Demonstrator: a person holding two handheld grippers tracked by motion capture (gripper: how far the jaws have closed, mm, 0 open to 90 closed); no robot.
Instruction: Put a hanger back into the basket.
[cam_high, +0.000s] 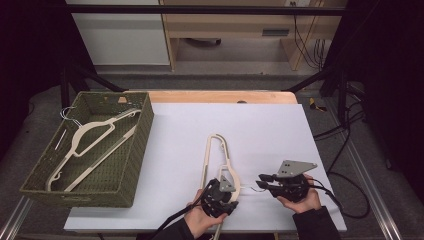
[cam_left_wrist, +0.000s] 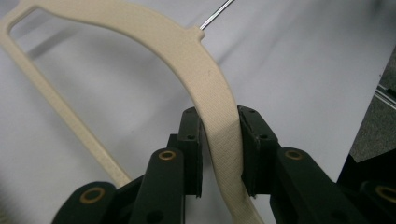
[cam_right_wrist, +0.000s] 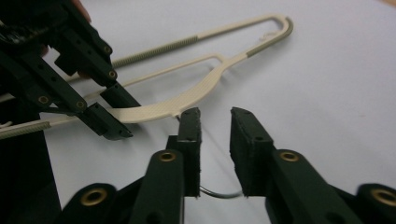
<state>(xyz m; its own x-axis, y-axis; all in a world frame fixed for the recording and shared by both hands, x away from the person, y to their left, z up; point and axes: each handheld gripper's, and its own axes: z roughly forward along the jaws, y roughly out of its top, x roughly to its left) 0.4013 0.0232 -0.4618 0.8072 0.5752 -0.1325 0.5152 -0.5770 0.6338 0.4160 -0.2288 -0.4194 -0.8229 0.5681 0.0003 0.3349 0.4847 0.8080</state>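
Observation:
A cream plastic hanger (cam_high: 212, 150) lies on the white tabletop (cam_high: 270, 130), its long loop pointing away from me. My left gripper (cam_high: 220, 192) is shut on the hanger's curved shoulder (cam_left_wrist: 140, 32); in the left gripper view both pads (cam_left_wrist: 194, 140) press its sides. My right gripper (cam_high: 261, 181) sits just right of it with its jaws apart. In the right gripper view the hanger's thin metal hook (cam_right_wrist: 219, 193) curves across the gap low between the jaws, and neither pad presses on it. That view also has the left gripper (cam_right_wrist: 122, 114) clamped on the hanger (cam_right_wrist: 201, 88).
A green woven basket (cam_high: 145, 125) stands at the table's left edge with another cream hanger (cam_high: 90, 132) inside and wire hangers (cam_high: 67, 112) at its far corner. Cables (cam_high: 345, 195) trail off the right side. A wooden shelf unit (cam_high: 225, 30) stands beyond the table.

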